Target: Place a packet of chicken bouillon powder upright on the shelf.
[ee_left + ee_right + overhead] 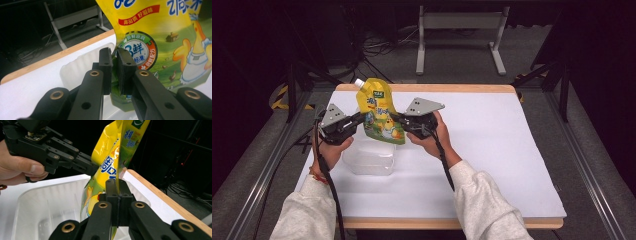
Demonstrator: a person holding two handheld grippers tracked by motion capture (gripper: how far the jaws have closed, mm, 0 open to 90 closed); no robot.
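The spouted pouch (379, 112) hangs upright over the far part of the plastic tub (369, 161), which sits on the table (492, 150). The left gripper (360, 117) is at the pouch's left edge, the right gripper (395, 117) at its right edge.

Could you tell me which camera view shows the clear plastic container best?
The right gripper view: it looks into the container, showing rim and ribbed walls. The high view shows it small under the yellow pouch; the left gripper view catches one corner.
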